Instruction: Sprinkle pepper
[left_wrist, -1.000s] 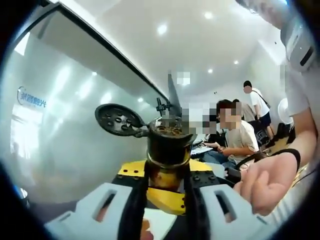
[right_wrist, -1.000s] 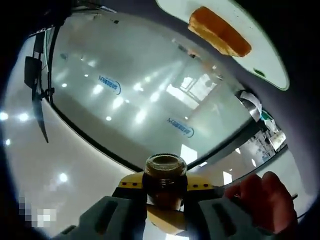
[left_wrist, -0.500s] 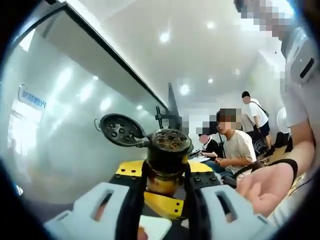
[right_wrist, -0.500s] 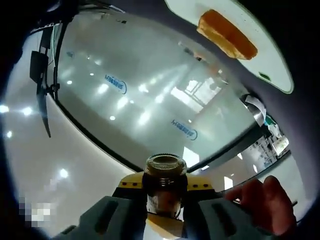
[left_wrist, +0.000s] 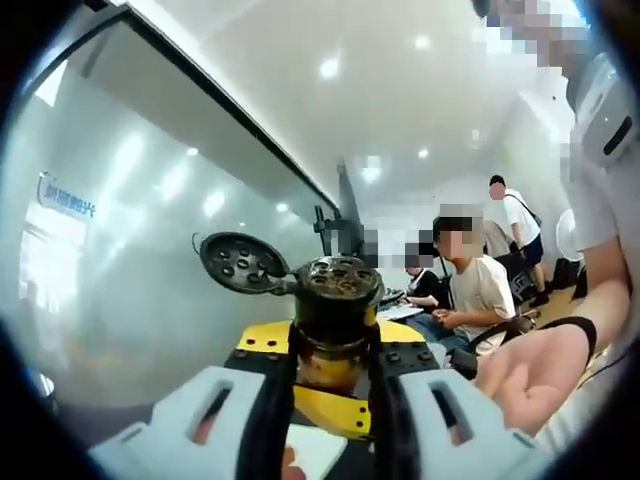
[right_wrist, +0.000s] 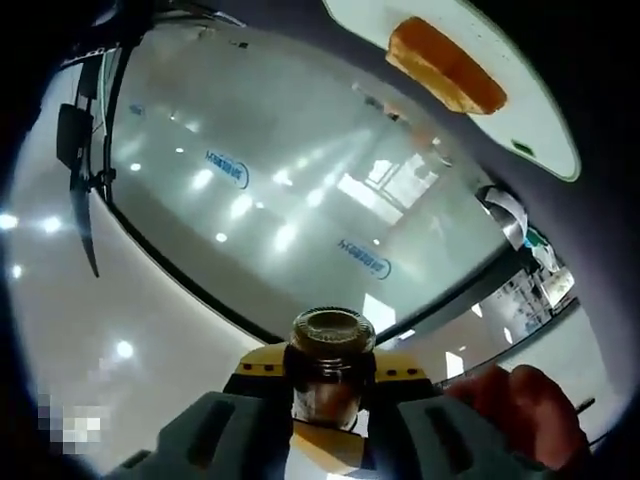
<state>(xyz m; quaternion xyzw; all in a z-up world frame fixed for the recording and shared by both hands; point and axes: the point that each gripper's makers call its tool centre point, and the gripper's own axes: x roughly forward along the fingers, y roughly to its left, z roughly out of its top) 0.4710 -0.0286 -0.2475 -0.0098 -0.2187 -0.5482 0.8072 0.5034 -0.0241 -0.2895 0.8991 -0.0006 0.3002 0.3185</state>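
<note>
The left claw (left_wrist: 330, 400) is clamped on a dark glass pepper shaker (left_wrist: 335, 320), its perforated flip lid (left_wrist: 243, 263) open. The right claw (right_wrist: 330, 420) grips a second dark jar (right_wrist: 331, 362), upended over the toast slice (right_wrist: 443, 66) on the white plate (right_wrist: 535, 120). Sprinkling looks underway; shaking comes next.

A dark table (right_wrist: 600, 110) runs along the top and right of the right gripper view, seen inverted. A white plate (right_wrist: 520, 120) lies on it, and a slice of toast (right_wrist: 445, 65) rests on the plate.
</note>
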